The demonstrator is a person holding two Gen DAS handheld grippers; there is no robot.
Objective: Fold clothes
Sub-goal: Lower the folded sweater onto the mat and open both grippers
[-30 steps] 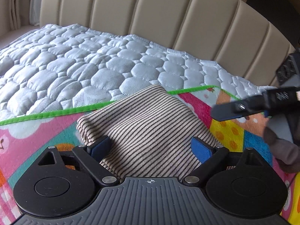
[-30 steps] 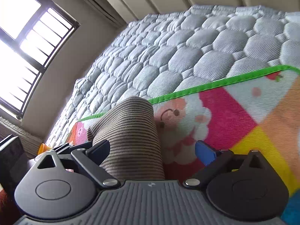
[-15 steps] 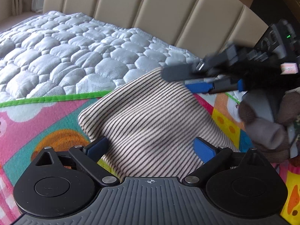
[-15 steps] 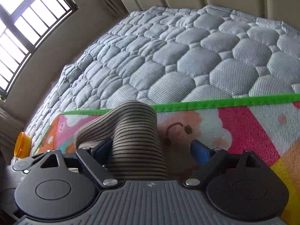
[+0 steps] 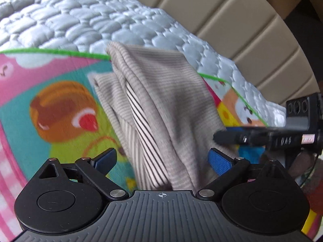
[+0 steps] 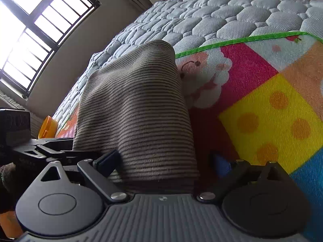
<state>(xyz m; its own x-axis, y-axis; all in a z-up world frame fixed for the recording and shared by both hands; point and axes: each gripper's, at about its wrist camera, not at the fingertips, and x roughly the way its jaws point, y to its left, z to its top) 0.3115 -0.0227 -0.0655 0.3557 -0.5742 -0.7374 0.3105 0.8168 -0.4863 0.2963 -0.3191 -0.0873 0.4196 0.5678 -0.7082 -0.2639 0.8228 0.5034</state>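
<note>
Striped knit garment (image 5: 161,109), centre frame on the play mat (image 5: 60,104): soft, light, floppy, best pinched at a folded edge; left gripper (image 5: 162,159) and right gripper (image 6: 165,161) both spread wide, fabric lying between the fingers.

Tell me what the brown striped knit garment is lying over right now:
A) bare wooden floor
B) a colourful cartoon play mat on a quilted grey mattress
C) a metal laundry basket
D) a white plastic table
B: the brown striped knit garment drapes over the colourful cartoon play mat with its green border, which lies on the quilted grey mattress.
</note>
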